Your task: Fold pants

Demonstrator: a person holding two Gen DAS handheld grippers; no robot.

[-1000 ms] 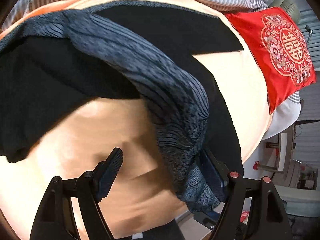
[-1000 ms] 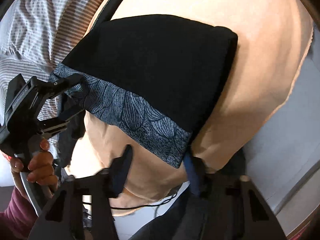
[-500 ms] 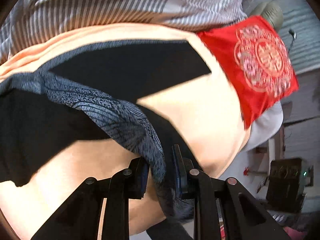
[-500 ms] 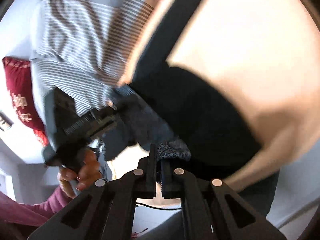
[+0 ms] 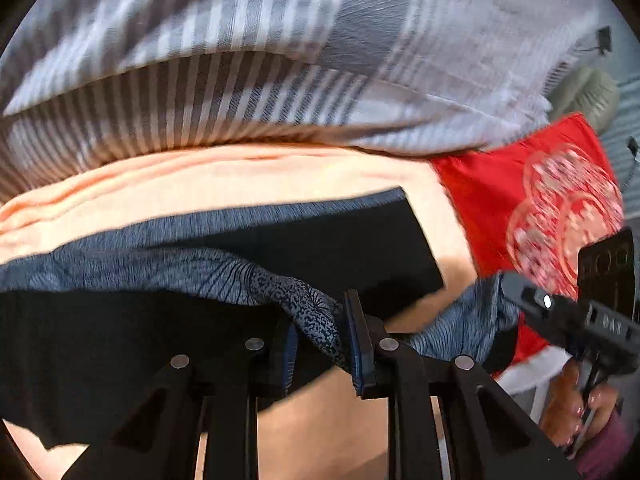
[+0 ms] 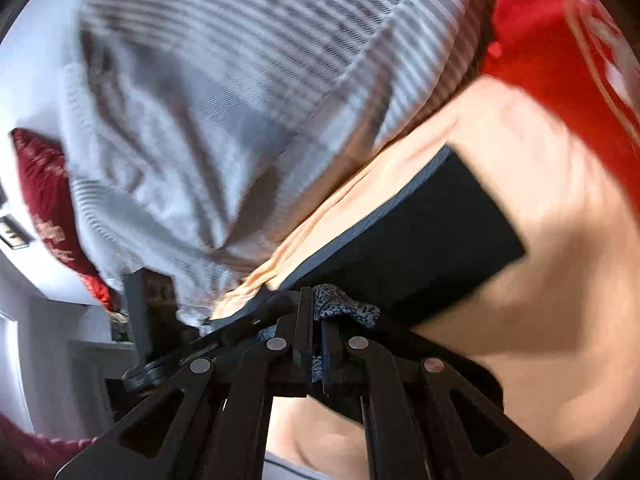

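Jaws: left gripper (image 5: pixel 322 344) pinched the patterned grey-blue band of the pants (image 5: pixel 340 256); right gripper (image 6: pixel 314 344) pressed together on the same band.
Bed: peach sheet (image 5: pixel 224 188) carried the pants, black cloth spread flat near its front edge.
Striped grey quilt (image 5: pixel 280 72) lay along the far edge.
Red embroidered cushion (image 5: pixel 532 208) lay toward the bed's right edge.

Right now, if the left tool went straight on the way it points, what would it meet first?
Beyond the patterned band it grips, the left tool would probably meet the black pants lying on the peach sheet; depth is unclear.
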